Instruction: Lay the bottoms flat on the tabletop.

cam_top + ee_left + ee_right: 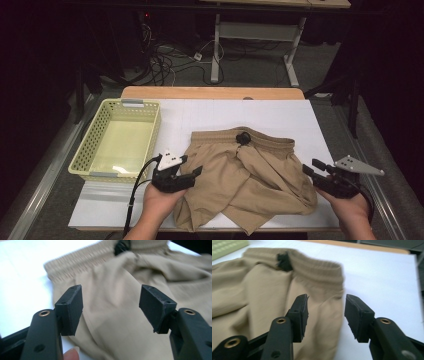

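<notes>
Yellow-green basket (pixel 90 150) sits beside tan shorts (pixel 250 175).

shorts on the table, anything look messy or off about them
The tan shorts lie crumpled on the white table: the legs are bunched and folded over each other, and the near hem reaches the table's front edge. The waistband lies fairly straight. Both grippers are open and off the cloth. The green basket sits squarely.

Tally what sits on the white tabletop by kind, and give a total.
Tan shorts: 1
Pale green basket: 1
Total: 2
</notes>
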The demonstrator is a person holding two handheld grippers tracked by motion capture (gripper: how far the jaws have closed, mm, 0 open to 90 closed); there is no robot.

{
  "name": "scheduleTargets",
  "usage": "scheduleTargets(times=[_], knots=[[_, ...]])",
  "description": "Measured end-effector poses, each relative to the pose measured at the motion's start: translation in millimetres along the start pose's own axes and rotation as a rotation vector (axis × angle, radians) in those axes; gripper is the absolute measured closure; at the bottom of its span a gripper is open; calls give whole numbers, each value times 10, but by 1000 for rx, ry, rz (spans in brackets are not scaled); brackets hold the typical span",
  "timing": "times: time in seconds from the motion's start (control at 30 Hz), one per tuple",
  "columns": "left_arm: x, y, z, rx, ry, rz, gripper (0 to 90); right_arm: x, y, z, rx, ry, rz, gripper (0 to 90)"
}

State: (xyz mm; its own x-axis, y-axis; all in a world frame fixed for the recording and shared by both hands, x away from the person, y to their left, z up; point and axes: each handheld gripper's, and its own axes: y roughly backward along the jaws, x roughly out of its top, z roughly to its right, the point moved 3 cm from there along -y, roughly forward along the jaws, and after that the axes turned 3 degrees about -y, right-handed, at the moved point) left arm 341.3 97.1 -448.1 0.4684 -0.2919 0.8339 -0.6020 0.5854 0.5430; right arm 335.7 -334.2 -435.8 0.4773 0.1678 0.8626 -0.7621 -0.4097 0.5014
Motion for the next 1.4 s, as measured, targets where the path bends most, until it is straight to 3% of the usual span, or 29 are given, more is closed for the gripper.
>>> scheduleTargets(times=[0.07, 0.13, 0.2, 0.3, 0.37, 0.5, 0.6, 0.73, 0.77, 0.83, 0.9, 1.0, 1.13, 1.23, 1.4], knots=[[93, -104, -34, 5, -7, -8, 313, 77, -80, 62, -19, -2, -7, 501], [155, -225, -107, 37, -7, -26, 308, 102, -217, 106, -35, -2, -34, 440], [159, -352, -221, 67, 23, -66, 274, 73, -384, 150, -27, -39, -80, 392], [72, -515, -374, 134, 67, -171, 238, -28, -601, 171, -11, -70, -140, 377], [-4, -574, -420, 167, 94, -229, 232, -108, -716, 127, -3, -41, -188, 375], [-203, -615, -431, 198, 122, -290, 242, -193, -832, 116, -28, -22, -225, 392], [-289, -561, -383, 196, 117, -211, 339, -186, -866, 89, -44, 14, -229, 485], [-298, -562, -296, 114, 45, -194, 699, -190, -873, 14, 2, 54, -222, 758], [-298, -561, -281, 102, 31, -194, 766, -189, -875, -5, 21, 68, -223, 824], [-288, -539, -254, 101, 20, -185, 844, -185, -868, -34, 28, 86, -221, 865], [-228, -459, -237, 95, 22, -136, 861, -154, -802, -46, 28, 82, -190, 874], [-33, -301, -211, 84, -10, -68, 864, -19, -574, -48, 54, 52, -100, 877], [258, -161, -91, 56, -59, 19, 864, 215, -317, -74, 42, 74, -17, 878], [405, -239, -73, 58, -96, 27, 865, 387, -276, -76, 34, 81, 28, 882], [575, -530, -253, 74, -65, -3, 865, 487, -540, -71, 34, 103, -27, 885]])
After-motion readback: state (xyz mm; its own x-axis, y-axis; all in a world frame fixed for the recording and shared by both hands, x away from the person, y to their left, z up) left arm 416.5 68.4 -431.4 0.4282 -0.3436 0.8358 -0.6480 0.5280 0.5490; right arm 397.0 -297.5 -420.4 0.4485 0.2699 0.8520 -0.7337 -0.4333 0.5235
